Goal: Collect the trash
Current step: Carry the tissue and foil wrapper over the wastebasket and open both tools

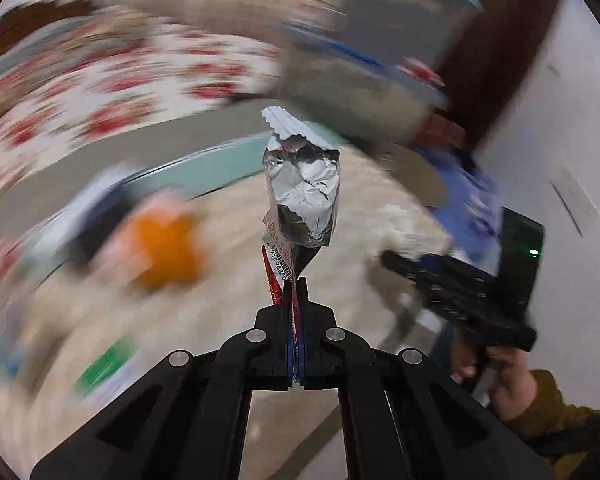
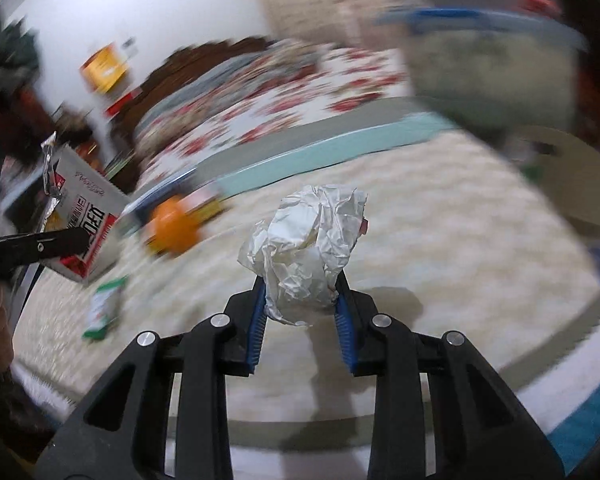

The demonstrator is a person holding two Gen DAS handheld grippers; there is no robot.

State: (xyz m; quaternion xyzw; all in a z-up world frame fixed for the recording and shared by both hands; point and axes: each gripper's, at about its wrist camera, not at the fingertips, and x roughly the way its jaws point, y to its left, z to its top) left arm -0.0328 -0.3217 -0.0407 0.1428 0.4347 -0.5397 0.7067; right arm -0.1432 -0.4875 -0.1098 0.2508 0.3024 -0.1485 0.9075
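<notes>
Pinching foil wrapper (image 1: 300, 192) flat in left gripper (image 1: 296, 292) jaws, right gripper (image 2: 302, 292) jaws squeezing crumpled paper (image 2: 304, 248).

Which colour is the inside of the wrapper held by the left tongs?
Silver foil inside the wrapper; clearest in the left wrist view.
</notes>
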